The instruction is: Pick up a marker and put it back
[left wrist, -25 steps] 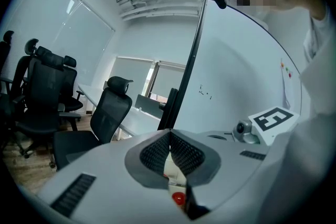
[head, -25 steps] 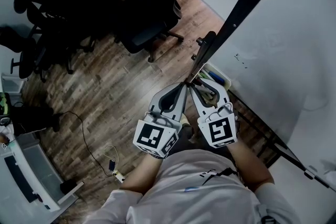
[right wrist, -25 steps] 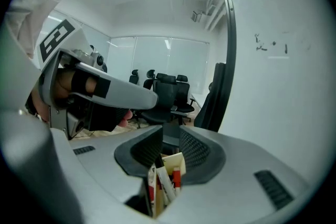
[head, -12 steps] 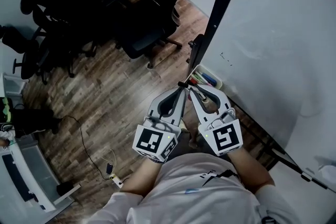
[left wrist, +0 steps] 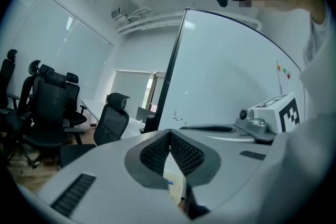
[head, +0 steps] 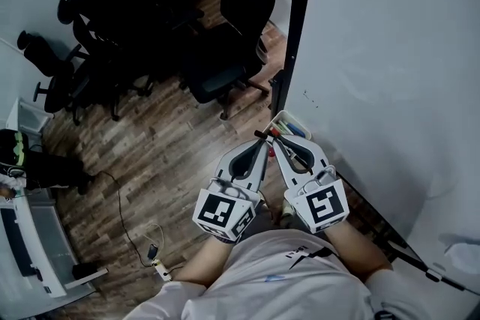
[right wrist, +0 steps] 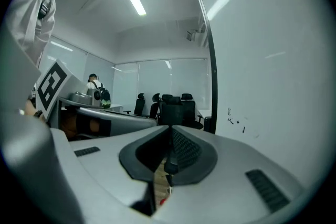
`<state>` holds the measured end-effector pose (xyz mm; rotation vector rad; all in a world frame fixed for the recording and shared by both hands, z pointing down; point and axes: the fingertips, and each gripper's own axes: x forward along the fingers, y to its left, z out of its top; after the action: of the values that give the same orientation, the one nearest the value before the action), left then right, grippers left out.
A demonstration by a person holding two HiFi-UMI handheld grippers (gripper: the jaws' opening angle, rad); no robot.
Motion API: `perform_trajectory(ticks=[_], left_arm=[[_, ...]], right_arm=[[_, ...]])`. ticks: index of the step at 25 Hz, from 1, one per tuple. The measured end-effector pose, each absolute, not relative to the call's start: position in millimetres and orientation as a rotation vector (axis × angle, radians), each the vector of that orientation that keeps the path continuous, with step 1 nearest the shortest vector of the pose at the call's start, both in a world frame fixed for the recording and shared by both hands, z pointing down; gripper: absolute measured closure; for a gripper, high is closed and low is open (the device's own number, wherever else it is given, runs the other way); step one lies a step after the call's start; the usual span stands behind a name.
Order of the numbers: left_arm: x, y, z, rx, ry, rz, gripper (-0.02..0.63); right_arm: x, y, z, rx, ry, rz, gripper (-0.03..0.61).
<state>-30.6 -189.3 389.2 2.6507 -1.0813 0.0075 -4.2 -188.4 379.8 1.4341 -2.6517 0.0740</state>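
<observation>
The dark, slim marker (right wrist: 171, 166) sits pinched between the ribbed pads of your right gripper (head: 273, 139). Its jaws are drawn in on the barrel, which shows end-on in the right gripper view and pokes out as a short dark stub past the tip in the head view. Your left gripper (head: 260, 140) is drawn fully together with nothing between its pads, and its tip rests against the right one, so the two form a narrow V.

Just ahead of and below both tips lies the small white plastic tray (head: 298, 122), with a few coloured pens lying in it; I cannot tell whether the held marker touches any of them. Beyond the tray, to the right of your grippers, stands the large white whiteboard (head: 390, 71). Off to the left of them runs the brown wood-plank floor (head: 150, 154), and further out a cluster of black office chairs (head: 225, 49).

By the look of it the pick-up is done and you are at the putting-back step — marker in hand, poised near the tray. The next move calls for bringing the right tip down over a free strip of the tray and lining the barrel up with its long side. Then ease the jaws apart only once the marker rests inside — keep the left gripper clear so it does not nudge the tray.
</observation>
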Motion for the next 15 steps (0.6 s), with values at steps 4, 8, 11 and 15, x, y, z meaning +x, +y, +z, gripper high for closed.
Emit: perform_trajectory(ticks=[4,8,11,15], left_arm=[[-28.9,-183.6,374.6,2.658,-1.113,-0.011,0.603],[-24.1,-179.1,362.3,2.664,-1.12,-0.028,0.603],[-18.5,-174.0,354.6,2.665,-1.104,-0.045,0.603],[-13.9,-166.4,340.6,2.673,-1.093,-0.069,0.603]], right_arm=[[4.9,-185.0,369.6,1.435,-2.699,0.144,0.561],[10.9,-178.8,352.1,1.419,-2.743,0.14,0.565],[14.8,-172.1,336.6,1.41,-2.772,0.112,0.565],[16.4,-164.5,320.6,1.399,-2.787,0.074,0.565]])
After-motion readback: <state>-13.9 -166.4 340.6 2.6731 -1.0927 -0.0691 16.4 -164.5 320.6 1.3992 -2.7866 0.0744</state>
